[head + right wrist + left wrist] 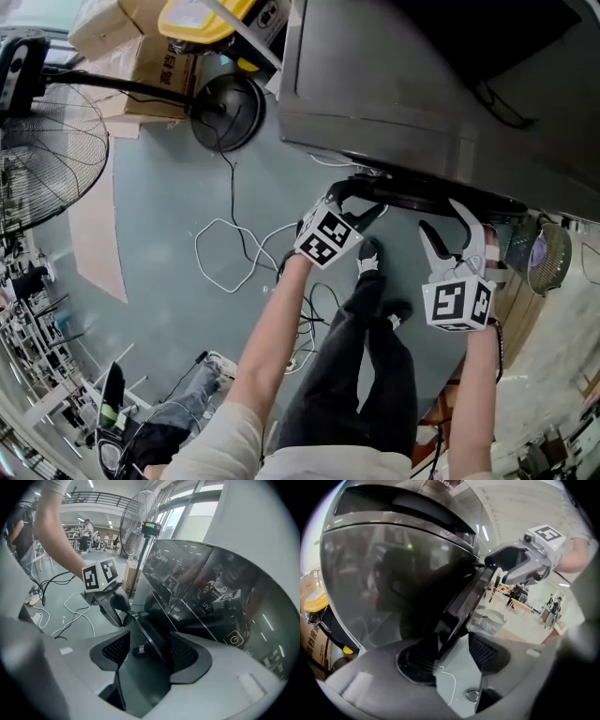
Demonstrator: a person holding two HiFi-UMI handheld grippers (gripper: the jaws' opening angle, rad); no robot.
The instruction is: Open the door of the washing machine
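Note:
The dark grey washing machine fills the upper right of the head view. Its black door edge juts out below it. My left gripper straddles that edge at its left end and my right gripper straddles it further right. In the left gripper view the door edge runs between the left gripper's jaws, lying against the left pad with a gap to the right pad. In the right gripper view the door rim passes between the right gripper's wide jaws, with a gap at the left pad.
A standing fan and its round base are on the floor at left, beside cardboard boxes. A white cable loops over the floor. The person's legs stand below the door. A wire basket sits at right.

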